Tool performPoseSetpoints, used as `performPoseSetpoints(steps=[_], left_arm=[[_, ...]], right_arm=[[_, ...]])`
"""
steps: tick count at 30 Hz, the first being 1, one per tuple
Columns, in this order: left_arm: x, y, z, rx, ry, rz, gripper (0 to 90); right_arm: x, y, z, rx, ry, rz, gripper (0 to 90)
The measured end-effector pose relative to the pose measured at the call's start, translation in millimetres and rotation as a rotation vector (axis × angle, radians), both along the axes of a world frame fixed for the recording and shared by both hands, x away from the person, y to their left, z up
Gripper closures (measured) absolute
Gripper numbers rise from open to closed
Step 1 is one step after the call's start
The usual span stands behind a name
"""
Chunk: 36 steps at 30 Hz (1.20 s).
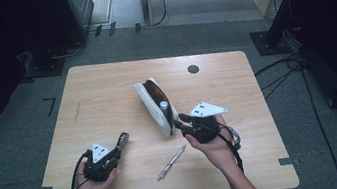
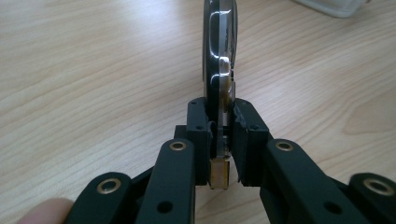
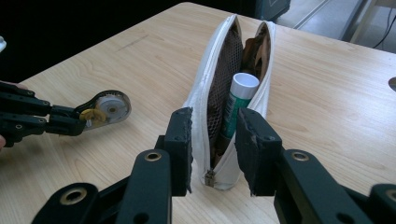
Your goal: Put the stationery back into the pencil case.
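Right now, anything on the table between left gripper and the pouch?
High view: bare wood between left gripper and white pouch; the pen lies nearer the person.

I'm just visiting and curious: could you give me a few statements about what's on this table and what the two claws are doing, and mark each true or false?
1. The left claw is shut on a small round disc-shaped tool. True.
2. The white pouch is zipped closed. False: it stands open, with a green tube with a white cap inside.
3. The right claw sits around the pouch's near end. True.
4. The pen is inside the pouch. False: it lies on the wooden table between the hands.
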<state>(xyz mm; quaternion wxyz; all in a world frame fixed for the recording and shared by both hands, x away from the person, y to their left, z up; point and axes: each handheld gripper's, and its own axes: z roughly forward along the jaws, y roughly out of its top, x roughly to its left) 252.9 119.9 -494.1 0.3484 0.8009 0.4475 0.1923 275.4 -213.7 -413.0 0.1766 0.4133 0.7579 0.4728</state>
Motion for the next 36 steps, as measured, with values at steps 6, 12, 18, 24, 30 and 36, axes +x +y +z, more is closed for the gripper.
performPoseSetpoints(steps=[6,12,18,24,30,36], left_arm=[[-5.9,-8.3,14.2,-0.021,-0.017,-0.089,79.7],[-11.0,-13.7,34.0,-0.056,-0.03,-0.173,79.8],[-12.8,-18.5,47.7,-0.085,-0.037,-0.23,79.7],[-13.0,-21.4,54.8,-0.099,-0.04,-0.267,79.8],[-14.2,-23.3,59.7,-0.115,-0.043,-0.302,79.8],[-15.2,-23.9,61.5,-0.132,-0.046,-0.32,79.7]], right_arm=[[-0.1,4.2,-0.1,-0.001,0.004,0.039,64.9],[1.2,10.2,-2.8,0.006,0.013,0.101,63.1],[1.7,15.2,-3.7,0.023,0.019,0.147,62.3],[1.3,18.5,-1.6,0.027,0.007,0.19,61.6],[2.2,23.5,-1.9,0.045,0.011,0.251,60.4],[2.5,35.0,-4.1,0.053,0.007,0.326,57.9]])
